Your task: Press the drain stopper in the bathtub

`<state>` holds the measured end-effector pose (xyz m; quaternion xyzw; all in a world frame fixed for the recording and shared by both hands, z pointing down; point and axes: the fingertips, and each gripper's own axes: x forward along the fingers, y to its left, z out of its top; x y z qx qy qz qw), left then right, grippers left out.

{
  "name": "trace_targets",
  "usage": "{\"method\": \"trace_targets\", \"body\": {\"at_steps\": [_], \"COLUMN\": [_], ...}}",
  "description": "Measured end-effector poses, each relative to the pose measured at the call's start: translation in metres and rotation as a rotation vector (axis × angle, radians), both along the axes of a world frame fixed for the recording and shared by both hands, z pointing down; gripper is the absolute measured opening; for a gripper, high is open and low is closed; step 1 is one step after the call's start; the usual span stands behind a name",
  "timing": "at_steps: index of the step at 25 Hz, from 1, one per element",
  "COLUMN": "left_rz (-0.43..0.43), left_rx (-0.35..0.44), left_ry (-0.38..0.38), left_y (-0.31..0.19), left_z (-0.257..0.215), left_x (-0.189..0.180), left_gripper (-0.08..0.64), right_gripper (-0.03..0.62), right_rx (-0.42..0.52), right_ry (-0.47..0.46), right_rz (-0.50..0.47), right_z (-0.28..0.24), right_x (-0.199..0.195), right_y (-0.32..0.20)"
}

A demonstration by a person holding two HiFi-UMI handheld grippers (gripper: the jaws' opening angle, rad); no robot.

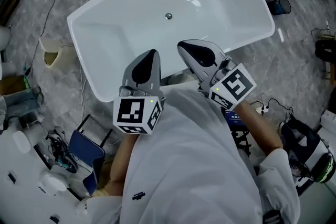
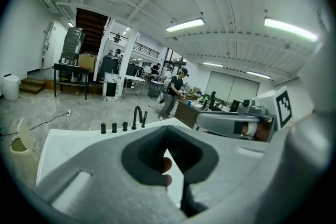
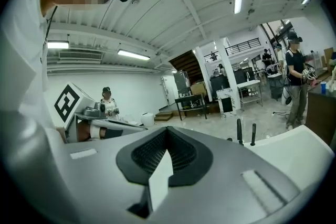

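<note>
Clenching left claw (image 1: 152,53) and right claw (image 1: 181,45) on nothing, hovering them over bathtub (image 1: 79,31) edge, apart from drain stopper (image 1: 168,16).

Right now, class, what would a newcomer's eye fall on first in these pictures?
The large white bathtub fills the head view's middle, a small round metal drain stopper in its floor. At its near rim hang the grey left gripper and grey right gripper, both shut and empty.
</note>
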<state>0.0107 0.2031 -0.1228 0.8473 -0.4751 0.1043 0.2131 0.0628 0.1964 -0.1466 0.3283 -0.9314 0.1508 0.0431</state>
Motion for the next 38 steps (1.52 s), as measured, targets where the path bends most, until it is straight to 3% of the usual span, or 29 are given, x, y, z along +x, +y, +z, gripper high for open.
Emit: {"method": "trace_targets", "body": {"at_steps": [6, 11, 21, 27, 38], "left_rz": [-0.024, -0.044, -0.008, -0.035, -0.030], "left_rx": [0.012, 0.057, 0.044, 0.012, 0.014], "left_ry": [0.007, -0.013, -0.073, -0.091, -0.099], "left_y": [0.014, 0.023, 0.026, 0.023, 0.016], "left_z": [-0.020, -0.030, -0.010, 0.004, 0.008], "left_x": [-0.005, -0.004, 0.025, 0.001, -0.007], "left_gripper": [-0.002, -0.002, -0.002, -0.002, -0.002], "right_gripper": [-0.005, -0.005, -0.006, -0.006, -0.006], "right_rx": [0.003, 0.037, 0.030, -0.019, -0.038], "right_ry": [-0.050, -0.028, -0.006, -0.005, -0.022], "right_rz": [0.046, 0.119, 0.048, 0.049, 0.087], "right_z": [-0.023, -0.030, -0.027, -0.015, -0.011], "right_x": [-0.011, -0.014, -0.014, -0.021, -0.018], "right_y": [0.026, 0.041, 0.061, 0.049, 0.036]}}
